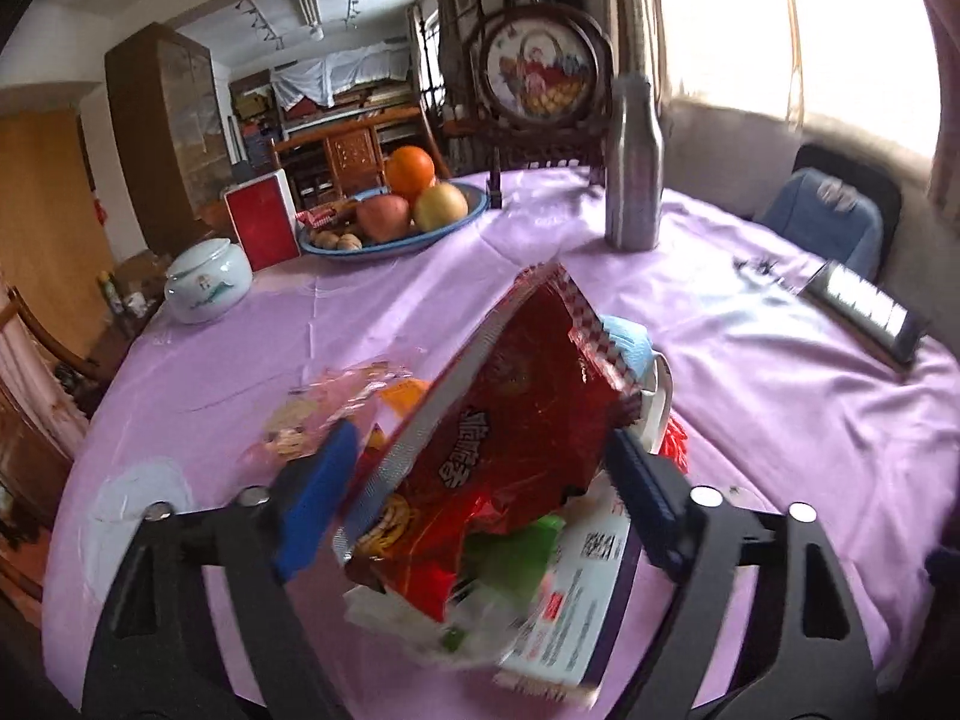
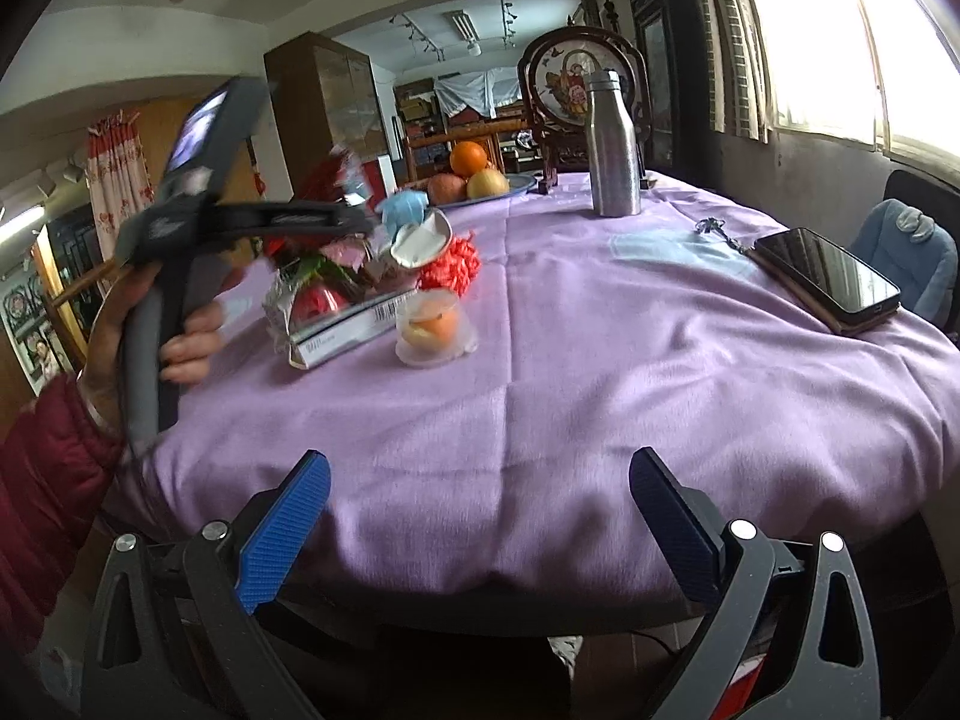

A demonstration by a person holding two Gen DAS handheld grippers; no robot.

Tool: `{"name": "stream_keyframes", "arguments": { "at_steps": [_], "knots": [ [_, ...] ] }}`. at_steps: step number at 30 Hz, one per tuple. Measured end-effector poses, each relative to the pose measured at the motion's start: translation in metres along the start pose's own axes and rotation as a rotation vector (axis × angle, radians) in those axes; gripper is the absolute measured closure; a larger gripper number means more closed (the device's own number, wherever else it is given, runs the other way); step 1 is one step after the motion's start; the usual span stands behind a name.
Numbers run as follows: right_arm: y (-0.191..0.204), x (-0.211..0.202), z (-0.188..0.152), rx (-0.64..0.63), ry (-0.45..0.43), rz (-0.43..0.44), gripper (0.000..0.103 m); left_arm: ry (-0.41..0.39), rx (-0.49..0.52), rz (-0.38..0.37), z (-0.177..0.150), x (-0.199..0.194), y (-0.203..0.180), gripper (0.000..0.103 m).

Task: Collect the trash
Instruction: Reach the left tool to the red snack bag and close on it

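Observation:
My left gripper has a red snack bag between its blue fingers, over a pile of trash: a white box, green and clear wrappers, a blue mask. The jaws stand wide and the bag looks loose between them. In the right wrist view the left gripper hangs over the same pile, with the box, red shredded paper and a clear plastic cup beside it. My right gripper is open and empty at the table's near edge.
The round table has a purple cloth. On it stand a steel bottle, a fruit plate, a white ceramic jar, a red box, a phone and keys. A chair stands at the right.

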State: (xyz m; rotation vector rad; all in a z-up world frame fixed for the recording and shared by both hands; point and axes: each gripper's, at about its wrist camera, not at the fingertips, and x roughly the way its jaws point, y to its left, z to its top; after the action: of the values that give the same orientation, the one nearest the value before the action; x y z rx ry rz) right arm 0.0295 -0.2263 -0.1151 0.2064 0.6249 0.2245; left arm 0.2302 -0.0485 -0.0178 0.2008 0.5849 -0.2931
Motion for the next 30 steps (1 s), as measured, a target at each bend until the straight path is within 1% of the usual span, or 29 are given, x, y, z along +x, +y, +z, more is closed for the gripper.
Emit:
{"name": "stream_keyframes", "arguments": {
  "at_steps": [1,2,6,8,11,14,17,19,21,24,30],
  "knots": [
    [0.0,0.002,0.003,0.007,0.004,0.008,0.005,-0.013,-0.005,-0.005,-0.002,-0.007,0.008,0.034],
    [-0.001,0.004,0.004,0.012,0.006,0.013,0.005,-0.018,-0.01,-0.003,-0.003,-0.012,0.012,0.036],
    [0.005,0.008,0.011,0.016,0.005,0.033,0.005,-0.026,-0.074,0.01,-0.019,-0.037,0.041,0.036],
    [0.01,0.01,0.012,0.005,0.009,0.03,0.005,-0.018,-0.105,0.024,-0.031,-0.047,0.056,0.036],
    [0.017,0.015,0.016,-0.014,0.017,0.029,0.005,0.011,-0.151,0.024,-0.049,-0.054,0.074,0.034],
    [0.024,0.02,0.024,-0.04,0.022,0.01,0.005,0.051,-0.177,0.037,-0.066,-0.054,0.085,0.029],
    [0.03,0.027,0.034,-0.055,0.033,0.009,0.005,0.076,-0.201,0.051,-0.077,-0.054,0.093,0.019],
    [0.032,0.032,0.04,-0.054,0.04,0.015,0.005,0.096,-0.218,0.075,-0.082,-0.05,0.098,0.009],
    [0.035,0.038,0.046,-0.053,0.046,0.018,0.005,0.116,-0.23,0.083,-0.086,-0.046,0.101,0.009],
    [0.04,0.049,0.054,-0.059,0.059,0.009,0.005,0.147,-0.272,0.056,-0.092,-0.042,0.105,0.009],
    [0.05,0.089,0.075,-0.092,0.131,-0.057,0.005,0.142,-0.293,0.061,-0.093,-0.041,0.108,0.009]
  ]
}}
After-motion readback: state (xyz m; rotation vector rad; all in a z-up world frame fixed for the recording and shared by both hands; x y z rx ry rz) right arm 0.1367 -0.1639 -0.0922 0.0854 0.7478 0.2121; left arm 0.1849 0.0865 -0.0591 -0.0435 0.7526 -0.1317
